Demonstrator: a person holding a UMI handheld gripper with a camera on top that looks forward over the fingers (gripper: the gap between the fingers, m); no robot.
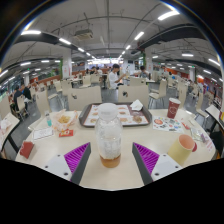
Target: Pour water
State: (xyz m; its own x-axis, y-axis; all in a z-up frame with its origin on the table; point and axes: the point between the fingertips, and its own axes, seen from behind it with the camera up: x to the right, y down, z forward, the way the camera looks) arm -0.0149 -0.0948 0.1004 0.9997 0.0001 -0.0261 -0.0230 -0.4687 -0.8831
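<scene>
We note the tool (109, 160) with its purple-padded fingers (76, 157) spread apart; a clear plastic bottle with a white cap and amber liquid in its lower part (109, 132) stands upright on the pale round desk (120, 172) between them, gaps visible either side, so nothing is gripped.

Risk, in our judgement: closing off-centre could tip the tall bottle, and the cap appears on, so pouring cannot start yet. The likely receiver, a tan paper cup (186, 145), sits near the right finger; a wide swing could knock it.

Surroundings: a brown tray with food (134, 115) beyond the bottle, a red cup (173, 108) farther right, and cafeteria chairs and a person in the distance.
</scene>
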